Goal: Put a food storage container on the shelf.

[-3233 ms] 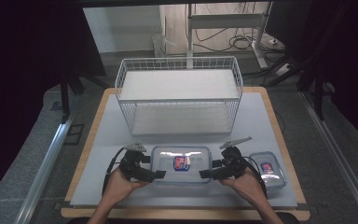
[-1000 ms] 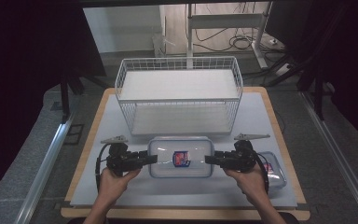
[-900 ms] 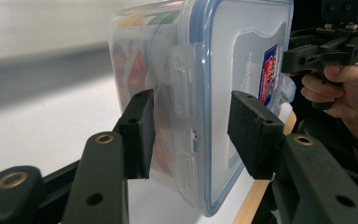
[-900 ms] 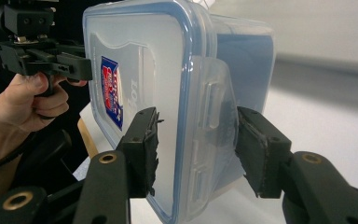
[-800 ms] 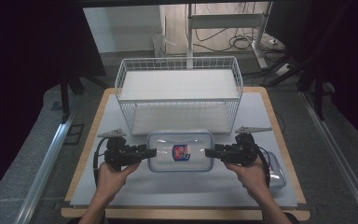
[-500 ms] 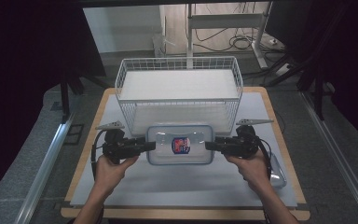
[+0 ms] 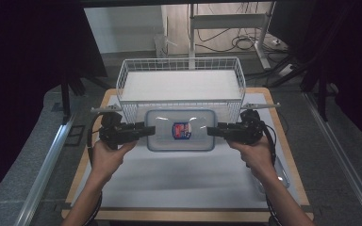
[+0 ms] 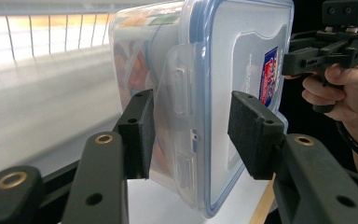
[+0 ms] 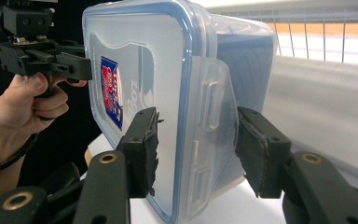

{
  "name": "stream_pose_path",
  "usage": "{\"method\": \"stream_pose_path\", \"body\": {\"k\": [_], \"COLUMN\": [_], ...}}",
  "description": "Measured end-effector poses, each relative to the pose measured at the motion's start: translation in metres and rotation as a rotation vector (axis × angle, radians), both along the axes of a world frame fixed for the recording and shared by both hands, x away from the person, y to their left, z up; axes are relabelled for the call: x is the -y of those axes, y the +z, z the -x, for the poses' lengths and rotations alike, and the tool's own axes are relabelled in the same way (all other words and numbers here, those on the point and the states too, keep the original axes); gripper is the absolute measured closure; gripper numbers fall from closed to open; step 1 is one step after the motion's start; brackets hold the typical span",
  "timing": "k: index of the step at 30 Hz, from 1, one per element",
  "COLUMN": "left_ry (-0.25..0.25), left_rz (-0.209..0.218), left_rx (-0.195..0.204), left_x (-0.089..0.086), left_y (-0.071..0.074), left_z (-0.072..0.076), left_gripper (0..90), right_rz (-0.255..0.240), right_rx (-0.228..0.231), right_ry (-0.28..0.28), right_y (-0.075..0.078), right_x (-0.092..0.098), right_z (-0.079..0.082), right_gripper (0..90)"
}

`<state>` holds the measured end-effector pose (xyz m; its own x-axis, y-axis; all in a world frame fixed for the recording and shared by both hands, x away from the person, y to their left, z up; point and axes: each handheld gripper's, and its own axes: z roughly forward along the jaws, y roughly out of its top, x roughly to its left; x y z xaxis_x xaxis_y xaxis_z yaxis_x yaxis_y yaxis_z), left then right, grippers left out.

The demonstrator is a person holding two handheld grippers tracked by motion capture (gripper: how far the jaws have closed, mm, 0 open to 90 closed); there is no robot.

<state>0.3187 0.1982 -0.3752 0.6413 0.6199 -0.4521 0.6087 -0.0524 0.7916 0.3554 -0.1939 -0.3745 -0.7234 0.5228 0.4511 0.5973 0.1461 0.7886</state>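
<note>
A clear plastic container (image 7: 181, 129) with a blue-rimmed lid and a red-and-blue label hangs in the air just in front of the white wire basket (image 7: 122, 84). My left gripper (image 7: 147, 132) is shut on its left end and my right gripper (image 7: 213, 132) on its right end, each held level by a hand. In the left gripper view the container (image 8: 223, 84) stands on edge between the pads of the left gripper (image 8: 191, 135), over the side latch. The right gripper view shows the container (image 9: 168, 70) clamped the same way by the right gripper (image 9: 196, 144).
The wire basket stands at the back of the white table top (image 7: 169, 183). A second, smaller lidded container (image 7: 281, 177) lies on the table at the right, partly under the right forearm. Metal rails run along both sides of the table.
Both grippers have risen with the container between them and carried it from the table's front toward the basket.
</note>
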Motion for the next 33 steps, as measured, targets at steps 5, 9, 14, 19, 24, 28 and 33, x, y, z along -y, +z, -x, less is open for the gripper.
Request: {"method": "stream_pose_path", "body": {"k": [5,9,14,19,24,28,33], "left_ry": [0.002,0.007,0.013,0.023,0.029,0.038,0.042], "left_rz": [0.001,0.014,0.035,0.043,0.042,0.052,0.059], "left_rx": [0.012,0.018,0.021,0.015,0.016,0.013,0.010], "left_x": [-0.003,-0.004,-0.006,-0.006,-0.007,-0.008,-0.009], "left_y": [0.014,0.023,0.033,0.042,0.054,0.060,0.062], "left_z": [-0.009,-0.018,-0.032,-0.044,-0.057,-0.067,-0.078], "left_gripper": [52.0,52.0,52.0,52.0,51.9,51.9,51.9], "right_rz": [-0.007,-0.004,-0.004,-0.014,-0.027,-0.032,-0.031], "right_rx": [0.011,0.021,0.030,0.040,0.046,0.050,0.047], "right_ry": [-0.003,-0.005,-0.015,-0.027,-0.036,-0.043,-0.052], "right_y": [0.014,0.027,0.040,0.048,0.055,0.062,0.067], "right_x": [-0.002,-0.004,-0.006,-0.006,-0.007,-0.009,-0.010], "right_z": [-0.009,-0.018,-0.029,-0.041,-0.052,-0.061,-0.071], "right_gripper": [50.2,50.2,50.2,50.2,50.1,50.1,49.8]}}
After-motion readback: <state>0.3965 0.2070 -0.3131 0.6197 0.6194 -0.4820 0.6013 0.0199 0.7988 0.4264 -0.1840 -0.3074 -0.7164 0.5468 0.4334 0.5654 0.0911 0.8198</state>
